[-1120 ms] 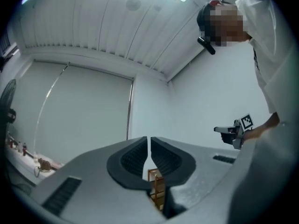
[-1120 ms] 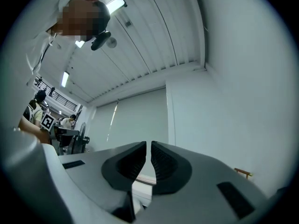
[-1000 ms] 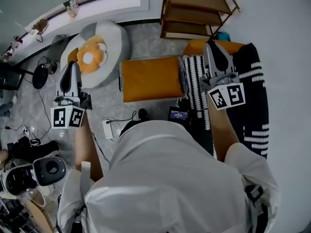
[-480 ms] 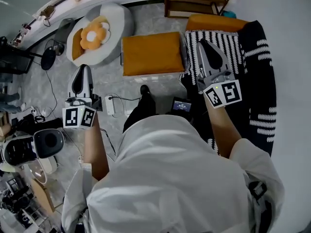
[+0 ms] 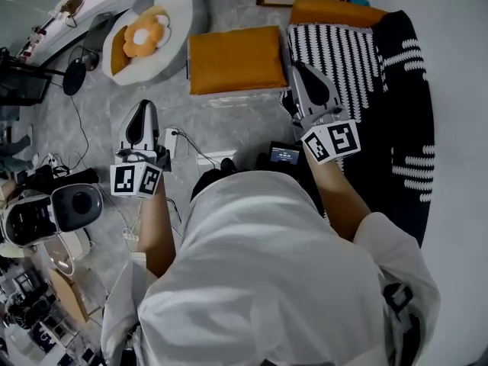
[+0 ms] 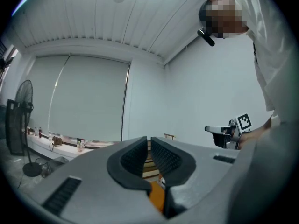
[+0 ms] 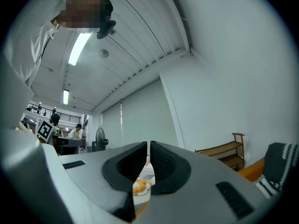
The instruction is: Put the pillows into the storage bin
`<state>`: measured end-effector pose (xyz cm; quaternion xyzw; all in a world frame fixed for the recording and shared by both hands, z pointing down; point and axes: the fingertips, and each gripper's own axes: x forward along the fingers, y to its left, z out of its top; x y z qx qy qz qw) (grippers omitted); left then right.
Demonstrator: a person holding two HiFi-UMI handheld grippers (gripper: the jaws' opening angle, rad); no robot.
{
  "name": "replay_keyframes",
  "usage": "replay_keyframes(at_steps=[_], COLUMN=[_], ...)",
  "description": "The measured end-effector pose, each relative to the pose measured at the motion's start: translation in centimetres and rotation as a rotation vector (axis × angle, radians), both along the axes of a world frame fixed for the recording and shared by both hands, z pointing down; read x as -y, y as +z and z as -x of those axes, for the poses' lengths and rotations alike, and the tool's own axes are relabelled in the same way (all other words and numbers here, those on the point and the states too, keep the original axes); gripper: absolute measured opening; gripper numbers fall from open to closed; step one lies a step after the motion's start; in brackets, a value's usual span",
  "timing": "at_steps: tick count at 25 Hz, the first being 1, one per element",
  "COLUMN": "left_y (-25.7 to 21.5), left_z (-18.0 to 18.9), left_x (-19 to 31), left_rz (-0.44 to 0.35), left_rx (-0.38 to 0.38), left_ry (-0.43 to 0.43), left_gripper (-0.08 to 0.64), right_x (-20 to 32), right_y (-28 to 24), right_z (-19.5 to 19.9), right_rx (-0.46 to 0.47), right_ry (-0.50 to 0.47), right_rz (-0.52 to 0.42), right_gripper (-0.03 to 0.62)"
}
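Both claws came in empty! The left claw (image 5: 144, 113), left of centre, had its jaws pressed together on nothing. The right claw (image 5: 299, 73) was likewise closed and bare, poised at the near edge of the striped pillow (image 5: 341, 52). The orange pillow (image 5: 236, 58) lay flat at upper centre, apparently on top of the storage bin (image 5: 229, 104), whose pale rim peeked out beneath it. The flower pillow (image 5: 145, 35) sat on a grey cushion (image 5: 185, 12) at upper left. Both claws were held level and forward, likely to line up a grab.
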<state>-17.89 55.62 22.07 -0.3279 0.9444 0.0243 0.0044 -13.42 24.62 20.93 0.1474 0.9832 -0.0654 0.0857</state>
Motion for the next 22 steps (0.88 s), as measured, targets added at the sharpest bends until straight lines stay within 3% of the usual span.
replay_keyframes(at_steps=[9, 22], left_y=[1.6, 3.5], left_z=[-0.6, -3.4], left_x=[-1.9, -4.7], left_rz=[-0.028, -0.062], left_rx=[-0.012, -0.055], left_ry=[0.008, 0.023], left_gripper=[0.029, 0.029], right_x=[-2.5, -6.3], right_y=[2.8, 3.9], right_z=[-1.1, -3.0], right_rx=[-0.071, -0.077], right_ry=[0.034, 0.029], right_rz=[-0.078, -0.078], right_gripper=[0.044, 0.044])
